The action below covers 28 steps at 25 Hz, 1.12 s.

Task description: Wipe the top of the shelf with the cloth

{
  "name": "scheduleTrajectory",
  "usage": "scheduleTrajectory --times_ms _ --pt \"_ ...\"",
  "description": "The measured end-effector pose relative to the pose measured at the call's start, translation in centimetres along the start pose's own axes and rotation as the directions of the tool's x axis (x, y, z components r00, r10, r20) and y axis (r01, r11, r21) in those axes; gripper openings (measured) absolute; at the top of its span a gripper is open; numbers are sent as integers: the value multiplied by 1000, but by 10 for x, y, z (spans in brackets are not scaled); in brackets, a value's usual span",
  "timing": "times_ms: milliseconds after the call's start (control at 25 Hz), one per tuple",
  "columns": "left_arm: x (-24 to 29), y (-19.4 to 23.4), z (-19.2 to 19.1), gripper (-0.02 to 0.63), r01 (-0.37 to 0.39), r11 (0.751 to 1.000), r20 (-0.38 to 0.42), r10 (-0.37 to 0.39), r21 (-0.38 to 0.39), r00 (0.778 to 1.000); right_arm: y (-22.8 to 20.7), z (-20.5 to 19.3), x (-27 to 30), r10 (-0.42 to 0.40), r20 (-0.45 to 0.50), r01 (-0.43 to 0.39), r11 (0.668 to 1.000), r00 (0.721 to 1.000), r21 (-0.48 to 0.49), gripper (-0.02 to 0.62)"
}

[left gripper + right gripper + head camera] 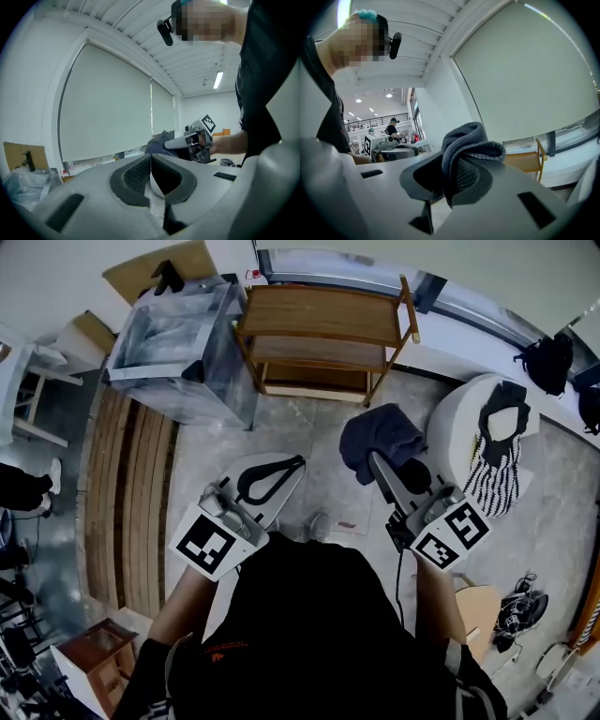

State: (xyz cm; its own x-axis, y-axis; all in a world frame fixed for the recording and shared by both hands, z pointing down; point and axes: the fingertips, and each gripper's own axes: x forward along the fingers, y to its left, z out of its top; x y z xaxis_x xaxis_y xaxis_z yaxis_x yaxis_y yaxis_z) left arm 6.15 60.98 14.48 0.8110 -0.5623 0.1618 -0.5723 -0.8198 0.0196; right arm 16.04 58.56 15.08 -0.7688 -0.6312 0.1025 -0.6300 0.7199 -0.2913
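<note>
I wear a black short-sleeved T-shirt point(309, 634) with a small red mark point(217, 650) near its left sleeve. My left gripper point(298, 463) is pale grey plastic. Its jaws are lined with black ribbed pads point(136, 176), and it carries a white cube point(214, 545) printed with black square markers. My right gripper point(375, 465) is built the same, with a second cube point(452, 532) marked likewise. A thin black cable point(397, 582) trails from it.

No legible txt, labels or nos.

Cloth point(380, 439): dark grey-blue, bunched, pinched in right gripper point(372, 458), 2 o'clock.
Shelf point(319, 313): wooden, upright, two tiers, 12 o'clock.
</note>
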Motion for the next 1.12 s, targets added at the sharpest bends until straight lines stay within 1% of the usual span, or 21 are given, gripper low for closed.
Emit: scheduleTrajectory --times_ms 200,600,840,1000,1120 --pt "27 10 1 21 -9 1000 -12 9 -10 1000 -28 4 2 12 -9 -12 1000 1000 9 49" --pt "33 11 -3 21 -12 1000 -21 12 0 1000 -32 2 3 29 -8 -29 1000 1000 8 49" --pt "35 13 -7 21 -6 1000 -7 6 16 1000 -34 -2 2 22 1 -22 1000 1000 -7 49" --pt "42 23 -8 21 1 1000 2 -1 20 1000 -41 -3 7 16 -7 -16 1000 1000 -14 49" --pt "50 30 -15 21 6 1000 2 -6 19 1000 -51 -9 11 9 -15 -9 1000 1000 -11 49"
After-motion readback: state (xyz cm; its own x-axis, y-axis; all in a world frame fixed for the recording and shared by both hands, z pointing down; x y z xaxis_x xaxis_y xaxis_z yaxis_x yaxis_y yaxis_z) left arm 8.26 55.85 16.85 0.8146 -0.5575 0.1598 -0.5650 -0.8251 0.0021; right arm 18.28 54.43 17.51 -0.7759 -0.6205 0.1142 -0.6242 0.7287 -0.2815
